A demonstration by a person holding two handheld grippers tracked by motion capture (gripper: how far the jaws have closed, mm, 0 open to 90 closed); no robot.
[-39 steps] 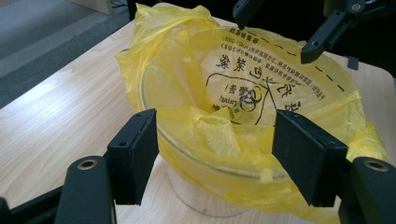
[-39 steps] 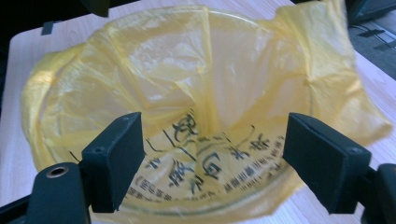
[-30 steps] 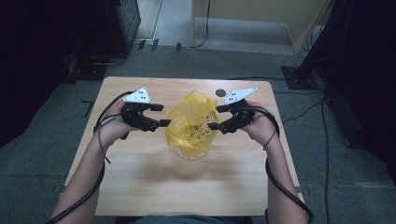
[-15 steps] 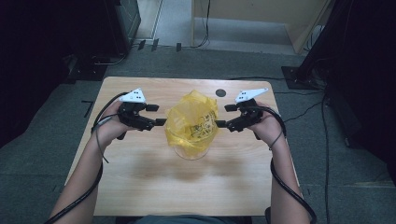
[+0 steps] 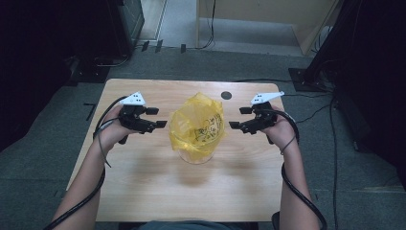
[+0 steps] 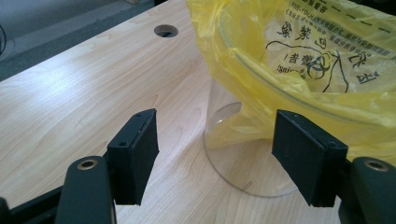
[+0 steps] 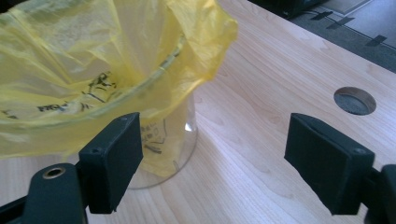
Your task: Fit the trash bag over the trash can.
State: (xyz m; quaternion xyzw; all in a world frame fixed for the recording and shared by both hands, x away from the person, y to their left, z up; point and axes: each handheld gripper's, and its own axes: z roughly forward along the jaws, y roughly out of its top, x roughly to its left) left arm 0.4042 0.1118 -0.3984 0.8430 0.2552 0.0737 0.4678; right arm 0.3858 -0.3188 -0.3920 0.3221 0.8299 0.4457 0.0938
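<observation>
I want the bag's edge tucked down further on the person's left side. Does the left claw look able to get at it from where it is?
Probably yes. The left claw stands open beside the yellow bag, apart from it, with bare table between them and nothing in the way.

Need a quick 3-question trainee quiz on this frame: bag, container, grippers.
1. True or false: the yellow printed plastic bag lines a clear round glass container.
2. Which gripper holds the bag: A left gripper, B right gripper, C neither?
3. What dark round feature sits in the light wooden table beyond the bag?

Key: 1 true. 2 C, both stand open, apart from the bag. 3 a round cable hole.
</observation>
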